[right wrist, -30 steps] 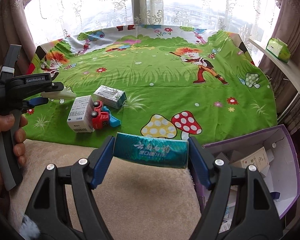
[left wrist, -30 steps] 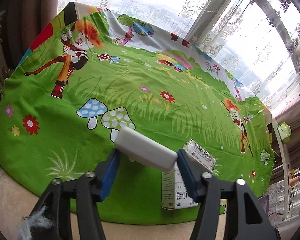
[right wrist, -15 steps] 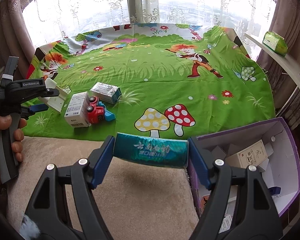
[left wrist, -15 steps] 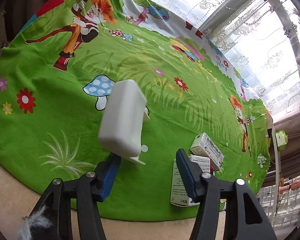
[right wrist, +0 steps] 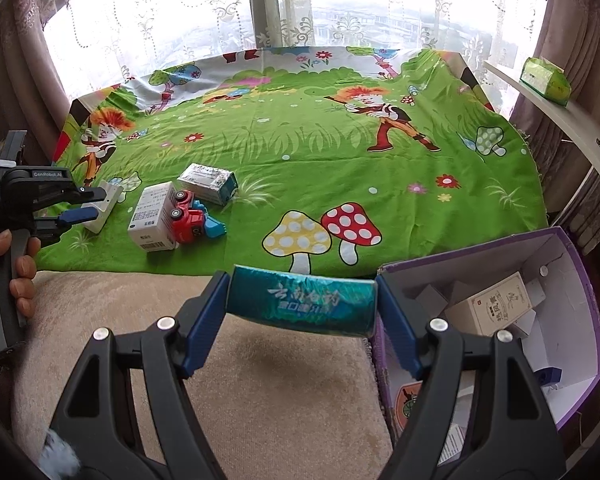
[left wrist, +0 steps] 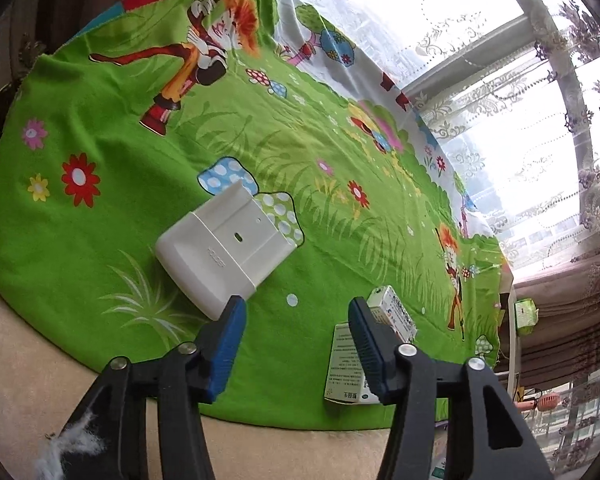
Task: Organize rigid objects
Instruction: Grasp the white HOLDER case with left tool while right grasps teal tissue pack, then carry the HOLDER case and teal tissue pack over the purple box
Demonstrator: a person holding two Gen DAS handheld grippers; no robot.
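Note:
My left gripper [left wrist: 296, 320] is open and empty, just above the green cartoon cloth [left wrist: 100, 240]. A white plastic case [left wrist: 228, 248] lies flat on the cloth right in front of its left finger; it also shows in the right wrist view [right wrist: 104, 206]. My right gripper [right wrist: 302, 308] is shut on a teal box [right wrist: 302, 304], held over the beige carpet beside an open purple box [right wrist: 580, 360]. Two white cartons [right wrist: 152, 218] [right wrist: 208, 180] and a red toy truck [right wrist: 190, 220] lie together on the cloth.
The purple box holds several small cartons [right wrist: 496, 304]. A green tissue pack [right wrist: 544, 80] sits on a white shelf at the right. Curtained windows stand behind the cloth. The left gripper [right wrist: 76, 204] and the hand holding it show at the left edge.
My left gripper opened and let go of the white case, which tipped over and now lies flat on the cloth. My right gripper, still holding the teal box, drew back slightly toward the purple box.

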